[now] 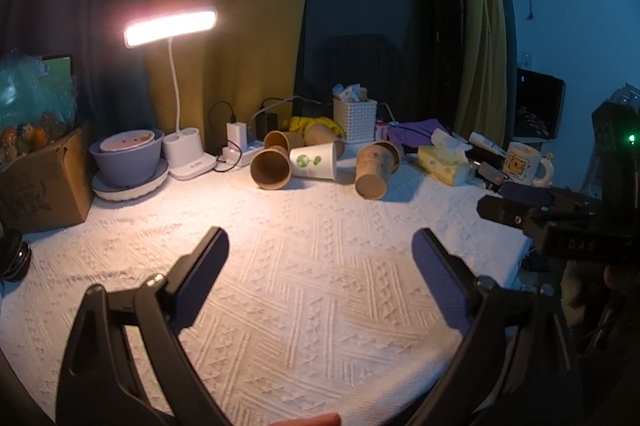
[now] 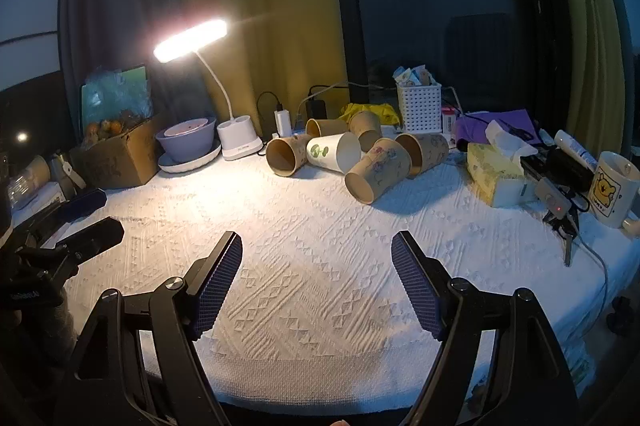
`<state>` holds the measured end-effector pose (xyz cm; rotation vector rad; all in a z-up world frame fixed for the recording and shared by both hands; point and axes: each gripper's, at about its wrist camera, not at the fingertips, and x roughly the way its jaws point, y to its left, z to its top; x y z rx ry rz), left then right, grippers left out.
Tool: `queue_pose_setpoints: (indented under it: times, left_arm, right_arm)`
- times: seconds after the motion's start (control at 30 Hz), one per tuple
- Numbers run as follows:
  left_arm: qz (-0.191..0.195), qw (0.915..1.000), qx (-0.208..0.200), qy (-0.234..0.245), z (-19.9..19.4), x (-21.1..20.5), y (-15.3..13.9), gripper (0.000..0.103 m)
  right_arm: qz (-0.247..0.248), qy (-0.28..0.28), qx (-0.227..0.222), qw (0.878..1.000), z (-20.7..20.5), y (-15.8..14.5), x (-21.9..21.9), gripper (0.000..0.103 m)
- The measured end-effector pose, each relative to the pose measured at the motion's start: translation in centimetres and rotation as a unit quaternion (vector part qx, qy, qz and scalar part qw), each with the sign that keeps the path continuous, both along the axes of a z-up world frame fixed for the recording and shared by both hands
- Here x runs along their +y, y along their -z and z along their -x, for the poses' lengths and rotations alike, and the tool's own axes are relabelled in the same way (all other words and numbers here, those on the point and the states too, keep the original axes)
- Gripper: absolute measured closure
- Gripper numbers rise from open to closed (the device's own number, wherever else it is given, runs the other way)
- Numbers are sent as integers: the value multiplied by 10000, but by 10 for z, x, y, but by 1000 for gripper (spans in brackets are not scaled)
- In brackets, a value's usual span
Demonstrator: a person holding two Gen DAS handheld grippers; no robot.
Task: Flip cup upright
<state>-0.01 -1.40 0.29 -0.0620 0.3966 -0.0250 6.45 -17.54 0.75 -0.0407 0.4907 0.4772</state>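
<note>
Left wrist view: left gripper (image 1: 320, 246) hangs over bare white textured cloth (image 1: 312, 306), fingers wide apart, nothing btwn them. Paper cups lie in a heap at the back of the table: a brown cup (image 1: 271, 168) mouth toward camera, a white cup w/ green print (image 1: 314, 161) on its side beside it, a patterned cup (image 1: 376, 170) tipped w/ its base facing forward, more brown ones behind. None upright as far as visible, so the task looks not yet begun; every flip is left to do. Right gripper (image 1: 516, 206) pokes in from the right edge, well apart from the cups.

Right wrist view: right gripper (image 2: 316, 254) also spread open, empty, over the cloth, short of the heap. Same cups, all on their sides; patterned cup (image 2: 378, 170) is nearest. Left gripper (image 2: 86, 218) shows at the left edge.

Surface & room: woven white cloth, lit by a desk lamp (image 2: 192, 40). Clutter along the back: cardboard box (image 2: 116, 156), purple bowl (image 2: 186, 142), white basket (image 2: 419, 108), tissue box (image 2: 496, 174), bear mug (image 2: 612, 190). Yellow curtain (image 2: 260, 6) and a dark window behind.
</note>
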Motion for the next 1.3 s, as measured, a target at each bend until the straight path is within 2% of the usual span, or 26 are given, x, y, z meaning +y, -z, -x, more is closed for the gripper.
queue_pose_setpoints:
  times: [1.3]
  left_arm:
    - [42,10000,-32,43,0,-5,-1,9]
  right_arm:
    - [-6,-11,37,10000,1,0,1,23]
